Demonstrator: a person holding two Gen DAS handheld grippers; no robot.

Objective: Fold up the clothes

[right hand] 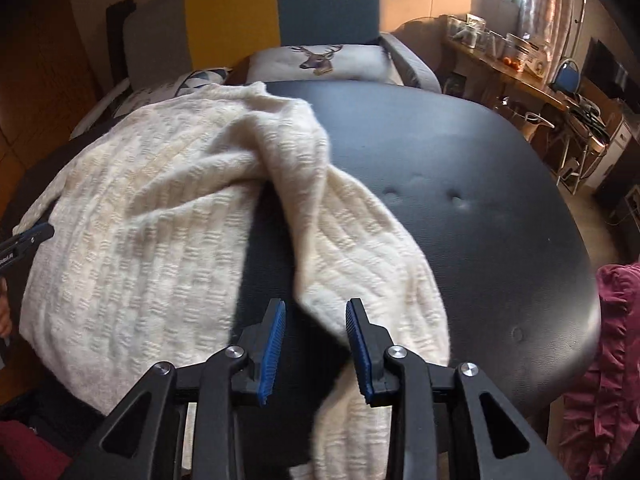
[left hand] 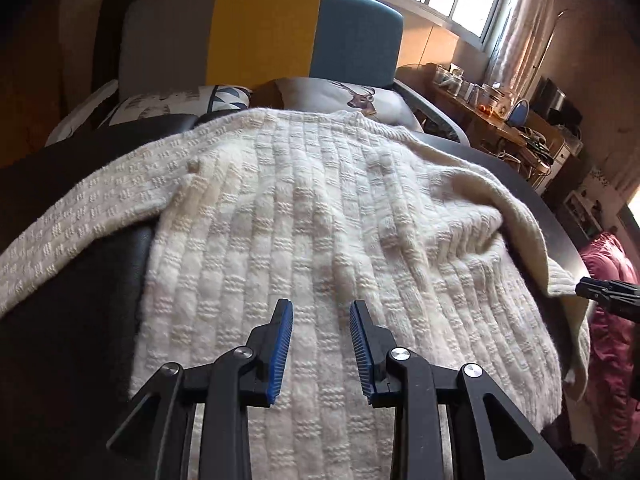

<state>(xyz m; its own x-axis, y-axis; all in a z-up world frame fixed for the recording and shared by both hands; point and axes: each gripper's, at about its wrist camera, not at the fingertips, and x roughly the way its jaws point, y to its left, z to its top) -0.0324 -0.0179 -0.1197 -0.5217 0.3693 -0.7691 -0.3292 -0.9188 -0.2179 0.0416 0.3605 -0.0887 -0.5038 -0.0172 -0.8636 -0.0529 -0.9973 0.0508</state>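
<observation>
Between the right gripper's (right hand: 316,334) parted jaws lies the sweater's (right hand: 160,208) sleeve.

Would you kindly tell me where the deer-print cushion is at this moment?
The deer-print cushion lies beyond the far edge of the black table, against the blue part of the sofa backrest, centre-top in both views.

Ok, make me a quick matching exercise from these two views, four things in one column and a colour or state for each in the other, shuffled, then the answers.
Things:
1. sweater
2. table
3. left gripper
4. deer cushion

States:
A. black, padded, dimpled
B. cream knit, spread out, one sleeve folded inward
C. lying on the sofa behind the table
D. open, over the sweater's hem

Pairs: 1-B, 2-A, 3-D, 4-C
</observation>
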